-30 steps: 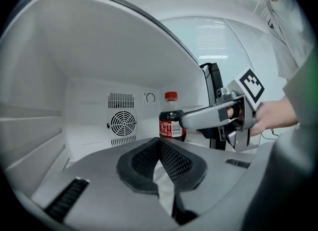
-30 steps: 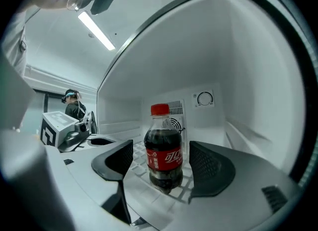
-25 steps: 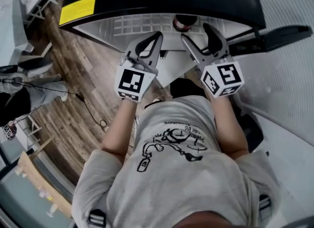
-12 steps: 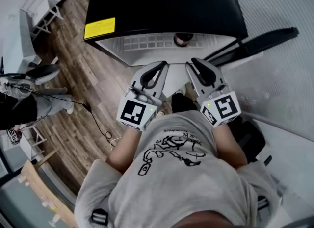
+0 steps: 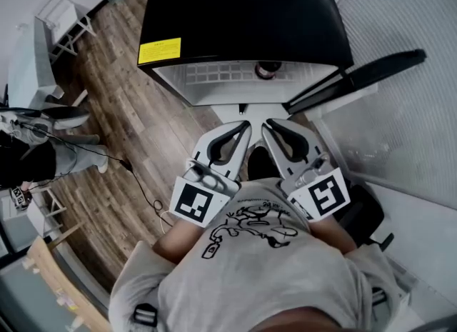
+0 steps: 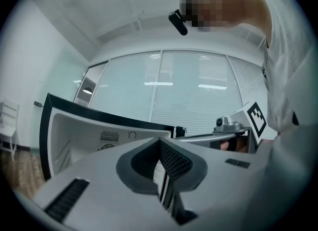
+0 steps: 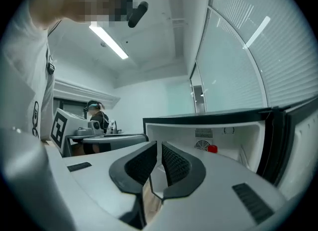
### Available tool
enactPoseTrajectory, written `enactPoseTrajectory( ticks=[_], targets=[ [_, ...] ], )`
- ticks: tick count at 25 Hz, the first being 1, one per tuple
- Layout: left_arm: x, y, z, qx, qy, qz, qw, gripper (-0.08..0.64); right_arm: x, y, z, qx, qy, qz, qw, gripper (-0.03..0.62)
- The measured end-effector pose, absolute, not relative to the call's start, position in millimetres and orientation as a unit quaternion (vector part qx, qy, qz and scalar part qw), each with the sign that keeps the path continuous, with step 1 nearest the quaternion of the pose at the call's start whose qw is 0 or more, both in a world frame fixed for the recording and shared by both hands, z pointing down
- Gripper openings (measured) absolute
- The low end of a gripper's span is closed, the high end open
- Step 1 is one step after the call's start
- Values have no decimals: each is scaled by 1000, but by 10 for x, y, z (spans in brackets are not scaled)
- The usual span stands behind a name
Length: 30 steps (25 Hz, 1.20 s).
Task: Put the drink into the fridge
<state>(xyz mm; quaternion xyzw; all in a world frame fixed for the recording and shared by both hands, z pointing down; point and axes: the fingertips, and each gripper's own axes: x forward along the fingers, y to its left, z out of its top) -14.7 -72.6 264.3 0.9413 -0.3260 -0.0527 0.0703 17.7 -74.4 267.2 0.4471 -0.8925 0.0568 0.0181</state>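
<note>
**Grippers.** Your left gripper [image 6: 160, 145] has its jaws pressed together with nothing in them. Your right gripper [image 7: 159, 148] has just been closing. Its pads are nearly touching and nothing sits between them. You hold both close to your chest, side by side and well apart from the fridge [image 5: 243, 9].

**Drink.** The drink [image 7: 212, 149] stands inside the fridge, deep on the shelf near the vent. Placement looks done. What remains, in my judgement, is the door [image 5: 371, 70], which stands open to your right.

**Risks.**
- With both jaws together you have no grip on the door. If you push it with a smooth jaw back, the gripper may slip off the edge and leave the door ajar.
- A hard swing could jolt the fridge and tip the drink, which stands free with nothing beside it.
- A cable [image 5: 136, 173] lies on the floor to your left. Stepping that way could snag it.

**Views compared.**
- The head view shows the two grippers together, the door's swing and the cable. It shows only the drink's cap and not the pad gap.
- The right gripper view shows the drink against the back wall.
- The left gripper view shows the vent and the interior but no drink. It also shows the right gripper from the side.
</note>
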Motion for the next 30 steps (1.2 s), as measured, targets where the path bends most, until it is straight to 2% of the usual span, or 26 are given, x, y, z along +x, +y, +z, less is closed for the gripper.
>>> enactPoseTrajectory(
  ticks=[30],
  targets=[
    [-192,-493,2496,951,-298,-44,68,2,123,-530,2487,449,-892,42,28,46]
  ],
)
